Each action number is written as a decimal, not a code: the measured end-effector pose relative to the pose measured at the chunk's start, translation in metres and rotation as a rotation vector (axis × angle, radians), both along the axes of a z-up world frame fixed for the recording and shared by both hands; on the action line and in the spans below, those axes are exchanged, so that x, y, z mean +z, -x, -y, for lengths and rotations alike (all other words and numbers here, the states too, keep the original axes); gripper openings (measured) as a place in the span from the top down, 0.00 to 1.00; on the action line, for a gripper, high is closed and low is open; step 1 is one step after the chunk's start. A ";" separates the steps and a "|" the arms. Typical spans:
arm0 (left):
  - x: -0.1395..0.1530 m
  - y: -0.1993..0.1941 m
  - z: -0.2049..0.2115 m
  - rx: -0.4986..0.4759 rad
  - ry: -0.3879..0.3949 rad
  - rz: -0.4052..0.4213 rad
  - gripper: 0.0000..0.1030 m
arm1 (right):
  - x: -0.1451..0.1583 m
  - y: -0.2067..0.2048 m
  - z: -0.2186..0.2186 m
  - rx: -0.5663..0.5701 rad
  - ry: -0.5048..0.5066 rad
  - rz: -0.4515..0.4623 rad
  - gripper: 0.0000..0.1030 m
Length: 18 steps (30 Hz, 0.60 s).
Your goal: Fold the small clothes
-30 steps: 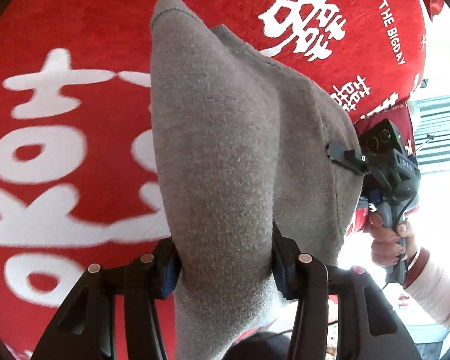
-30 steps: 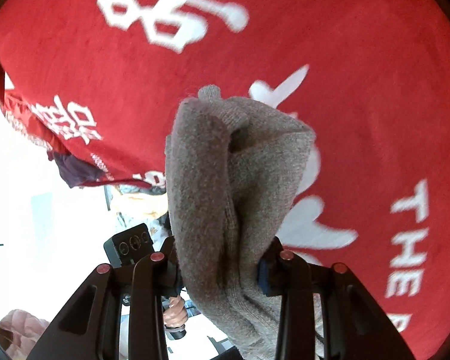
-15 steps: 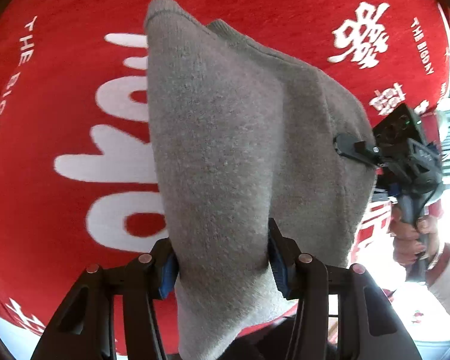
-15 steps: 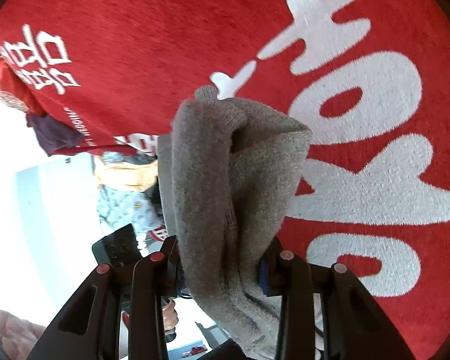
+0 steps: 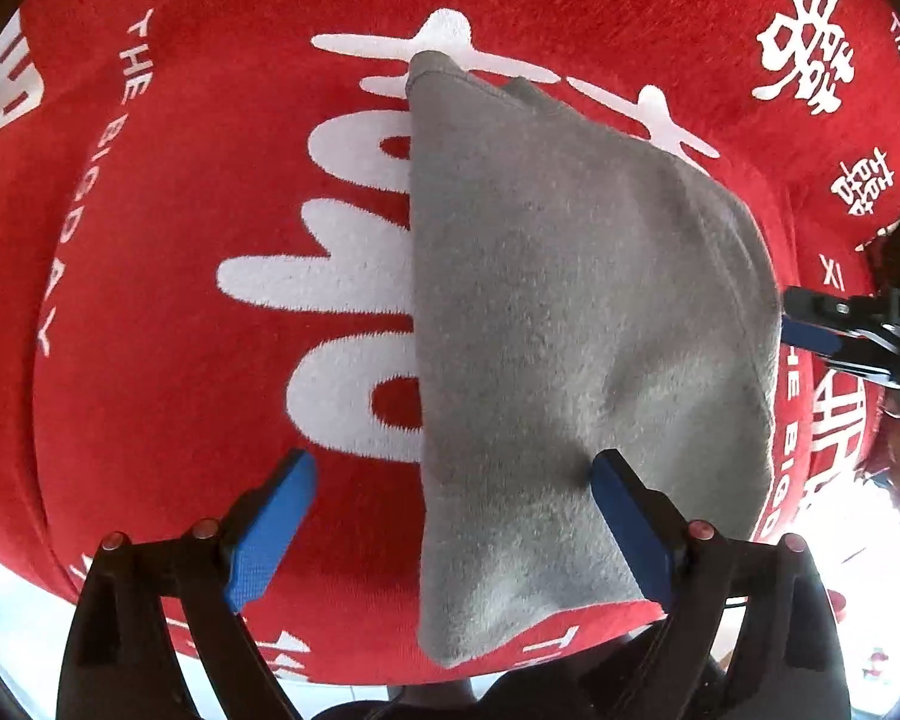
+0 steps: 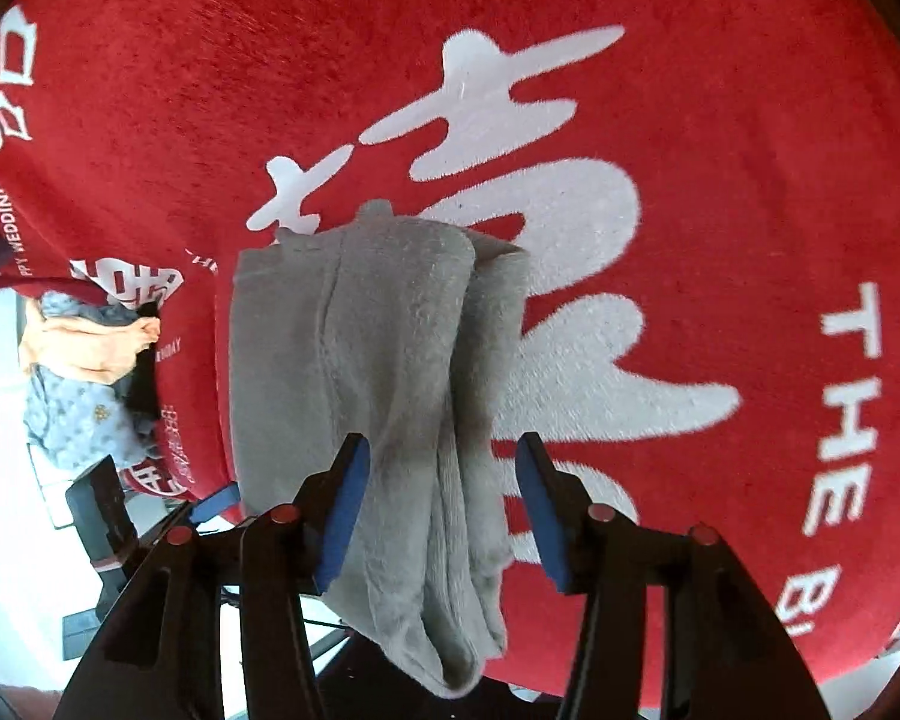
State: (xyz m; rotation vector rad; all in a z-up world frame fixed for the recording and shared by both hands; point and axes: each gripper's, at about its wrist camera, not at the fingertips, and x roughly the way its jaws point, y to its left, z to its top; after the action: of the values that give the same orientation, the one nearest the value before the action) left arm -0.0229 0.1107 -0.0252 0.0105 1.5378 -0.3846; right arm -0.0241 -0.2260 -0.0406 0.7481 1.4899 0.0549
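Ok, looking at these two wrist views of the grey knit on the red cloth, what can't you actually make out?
- Left wrist view: the grey garment covers the red cloth beneath it; its type and fold count are unclear.
- Left wrist view: the right gripper is cut off by the right edge.
- Right wrist view: the pile of clothes at the left edge is small and distorted.

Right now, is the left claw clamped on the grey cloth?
No, the left claw is opening; its left pad stands clear of the grey cloth.

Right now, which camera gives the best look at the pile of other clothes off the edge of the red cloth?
The right wrist view. The pile of clothes, peach and blue-grey, sits at its left edge beyond the red cloth. The left wrist view shows none of it, only the grey garment on that cloth.
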 end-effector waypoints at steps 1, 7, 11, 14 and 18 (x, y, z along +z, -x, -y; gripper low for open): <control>0.001 0.001 0.000 0.000 -0.006 0.004 0.09 | 0.005 0.004 -0.001 -0.002 -0.005 0.011 0.47; 0.011 0.007 0.021 -0.020 -0.048 0.050 0.01 | 0.004 0.024 -0.024 -0.015 -0.128 0.014 0.47; 0.011 0.006 0.029 -0.018 -0.080 0.068 0.01 | -0.012 0.026 -0.043 0.006 -0.093 -0.026 0.82; 0.002 0.006 0.035 0.006 -0.114 0.067 0.01 | -0.019 0.023 -0.051 0.096 0.055 -0.045 0.87; -0.015 0.007 0.038 0.040 -0.122 0.053 0.00 | -0.025 0.023 -0.049 0.132 0.087 -0.040 0.88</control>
State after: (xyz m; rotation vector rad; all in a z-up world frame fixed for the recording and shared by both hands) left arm -0.0297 0.0728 -0.0406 0.0845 1.5049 -0.2559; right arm -0.0469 -0.1771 -0.0654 0.5832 1.5687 0.0747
